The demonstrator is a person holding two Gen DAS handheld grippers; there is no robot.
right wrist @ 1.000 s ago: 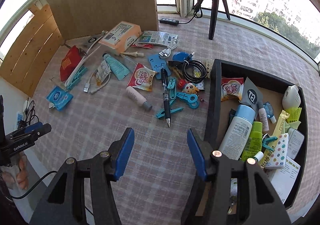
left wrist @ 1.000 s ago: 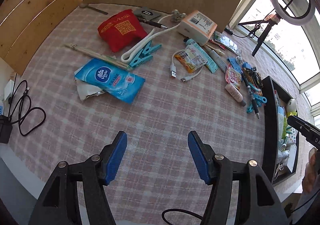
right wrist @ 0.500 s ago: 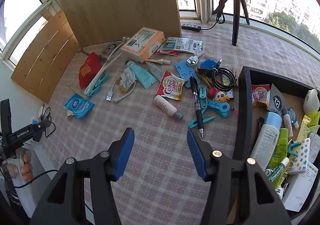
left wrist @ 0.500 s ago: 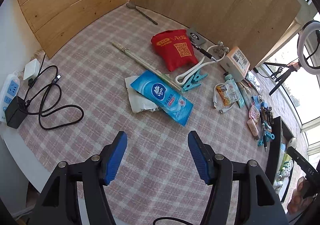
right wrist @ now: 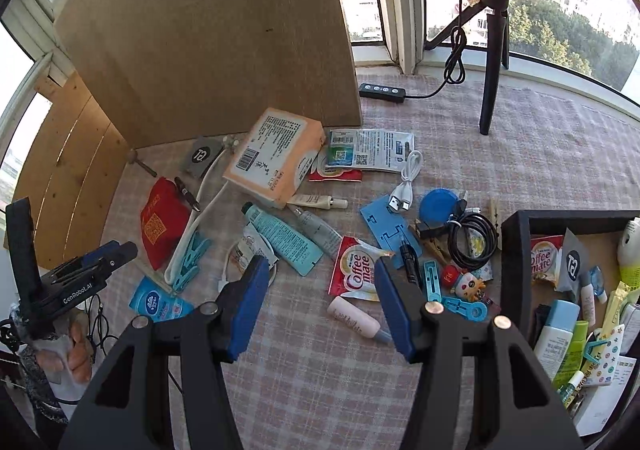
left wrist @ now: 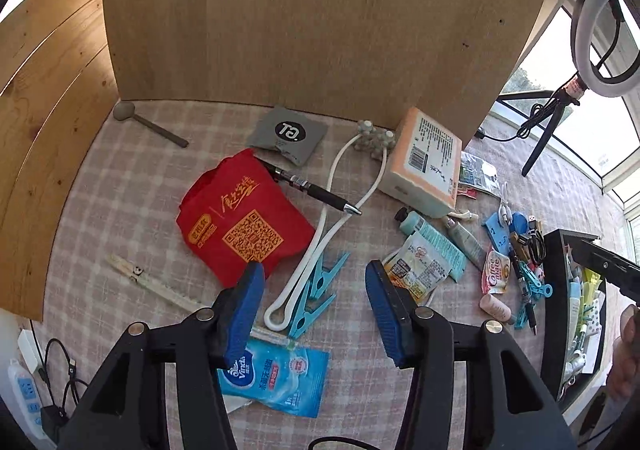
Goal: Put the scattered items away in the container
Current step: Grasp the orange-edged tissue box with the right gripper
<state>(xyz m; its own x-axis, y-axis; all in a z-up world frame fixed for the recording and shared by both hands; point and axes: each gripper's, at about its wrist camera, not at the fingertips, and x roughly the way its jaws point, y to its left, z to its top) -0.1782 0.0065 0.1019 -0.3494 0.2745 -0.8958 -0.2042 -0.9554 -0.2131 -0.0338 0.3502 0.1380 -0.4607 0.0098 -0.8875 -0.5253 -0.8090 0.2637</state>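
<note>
Scattered items lie on the checked cloth. In the left wrist view my left gripper (left wrist: pixel 314 302) hovers over the blue clothes pegs (left wrist: pixel 318 290) and a white looped cable (left wrist: pixel 320 246). Its jaws are closing, with nothing pressed between the pads. A red pouch (left wrist: pixel 240 226) lies just left of it, and a blue tissue pack (left wrist: pixel 276 374) under its left finger. My right gripper (right wrist: pixel 322 290) is open above bare cloth near a Coffee mate sachet (right wrist: pixel 356 270) and a pink bottle (right wrist: pixel 354 318). The black container (right wrist: pixel 514 250), holding several items, stands to its right.
Wooden boards (left wrist: pixel 320 18) wall the back and left. An orange box (left wrist: pixel 424 166), a black pen (left wrist: pixel 316 190) and a spoon (left wrist: pixel 148 124) lie near the back. A ring-light tripod (right wrist: pixel 494 50) stands back right. A power strip with cables (left wrist: pixel 28 398) sits at the left edge.
Both grippers moved forward over the cloth. The left went from bare cloth before the tissue pack to above the pegs, and its jaws narrowed. The right shifted left, away from the container.
</note>
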